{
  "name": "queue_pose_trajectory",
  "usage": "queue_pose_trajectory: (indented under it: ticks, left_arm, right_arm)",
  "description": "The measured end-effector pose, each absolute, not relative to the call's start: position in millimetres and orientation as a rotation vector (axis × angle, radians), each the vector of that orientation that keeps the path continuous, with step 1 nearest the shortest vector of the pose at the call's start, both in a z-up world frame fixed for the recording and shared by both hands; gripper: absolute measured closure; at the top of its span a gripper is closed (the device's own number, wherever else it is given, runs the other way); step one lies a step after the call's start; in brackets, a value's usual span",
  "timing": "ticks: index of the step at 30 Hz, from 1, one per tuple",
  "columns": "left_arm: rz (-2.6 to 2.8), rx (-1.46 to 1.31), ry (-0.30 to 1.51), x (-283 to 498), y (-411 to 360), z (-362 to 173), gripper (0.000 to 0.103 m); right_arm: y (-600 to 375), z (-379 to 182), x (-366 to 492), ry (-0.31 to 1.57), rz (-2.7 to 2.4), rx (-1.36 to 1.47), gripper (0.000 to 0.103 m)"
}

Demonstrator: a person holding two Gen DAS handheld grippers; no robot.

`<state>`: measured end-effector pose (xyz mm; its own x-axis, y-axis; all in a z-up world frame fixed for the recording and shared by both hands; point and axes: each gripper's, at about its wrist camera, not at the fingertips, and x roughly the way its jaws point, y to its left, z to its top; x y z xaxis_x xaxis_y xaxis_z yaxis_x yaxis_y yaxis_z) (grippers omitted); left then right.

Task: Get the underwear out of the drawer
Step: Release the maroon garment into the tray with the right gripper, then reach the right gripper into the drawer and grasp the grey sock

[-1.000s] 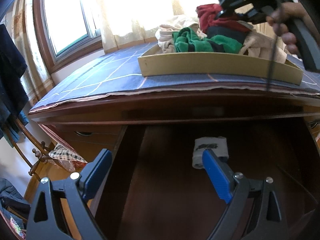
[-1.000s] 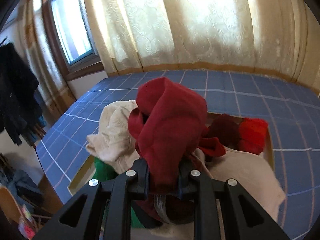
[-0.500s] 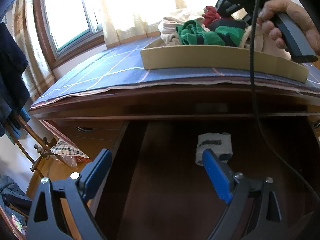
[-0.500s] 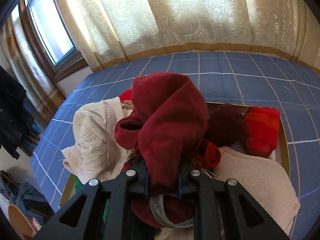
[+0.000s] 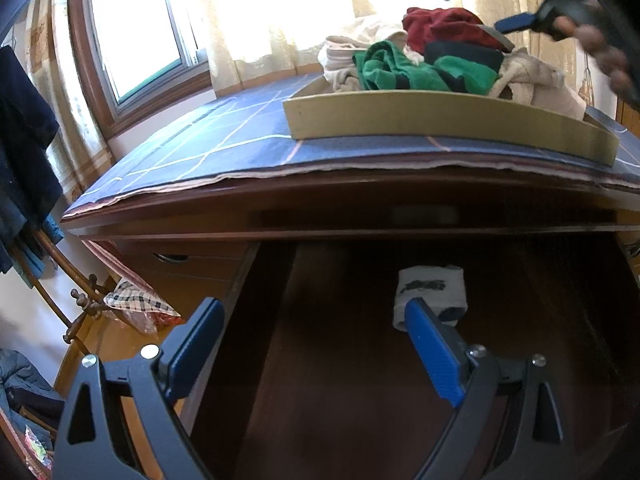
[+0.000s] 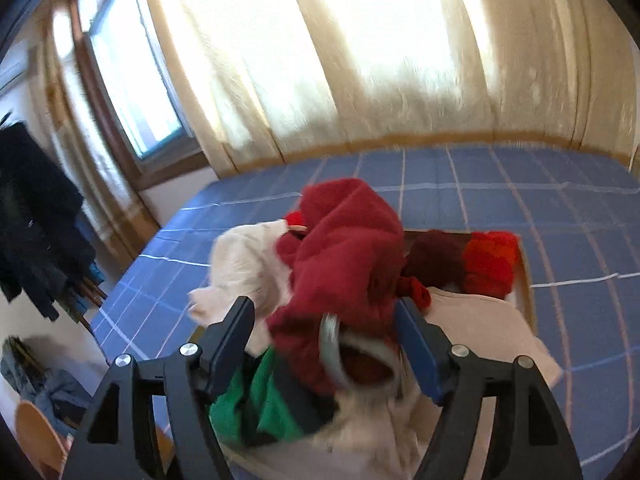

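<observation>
The dark red underwear (image 6: 344, 248) lies on top of the clothes pile in the tan tray (image 5: 440, 120) on the dresser top. My right gripper (image 6: 324, 308) is open. Its jaws have just been opening, and the red underwear sits loose between them with the pads off it. In the left wrist view the right gripper (image 5: 480, 4) hovers just right of the red underwear (image 5: 440, 28), held by a hand. My left gripper (image 5: 312, 312) stands open over the open drawer (image 5: 340, 380), nothing between its fingers. A white rolled garment (image 5: 432, 288) lies in the drawer by the right fingertip.
A blue checked cloth (image 5: 200, 152) covers the dresser top. The pile holds green (image 5: 400, 68), cream and bright red (image 6: 490, 264) pieces. Window and curtains stand behind. Dark clothes (image 5: 20, 140) hang on a rack at left, near a checked cloth (image 5: 136, 304).
The right gripper's jaws spread apart and let go of the red underwear, which now rests on the pile. That gripper drew back a little. The left gripper stayed put.
</observation>
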<state>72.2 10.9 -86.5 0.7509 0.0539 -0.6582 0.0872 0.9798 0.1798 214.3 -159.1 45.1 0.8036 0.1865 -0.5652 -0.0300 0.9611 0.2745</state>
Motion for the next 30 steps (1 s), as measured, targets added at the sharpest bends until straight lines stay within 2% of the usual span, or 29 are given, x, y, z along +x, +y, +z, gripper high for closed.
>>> queue_pose_trajectory:
  ticks: [6, 15, 23, 26, 30]
  left_arm:
    - [-0.016, 0.21, 0.726, 72, 9, -87, 0.01]
    - [0.001, 0.196, 0.733, 71, 13, -87, 0.01]
    - [0.016, 0.167, 0.724, 72, 20, -85, 0.01]
    - [0.018, 0.163, 0.718, 72, 20, -85, 0.01]
    - [0.041, 0.128, 0.71, 72, 27, -84, 0.01]
  right_arm:
    - [-153, 41, 140, 0.551, 0.156, 0.243, 0.029]
    - [-143, -18, 37, 0.536, 0.235, 0.324, 0.029]
    - [-126, -77, 28, 0.727, 0.245, 0.355, 0.029]
    - [-126, -103, 47, 0.844, 0.241, 0.465, 0.029]
    - [-130, -134, 67, 0.905, 0.214, 0.689, 0.029]
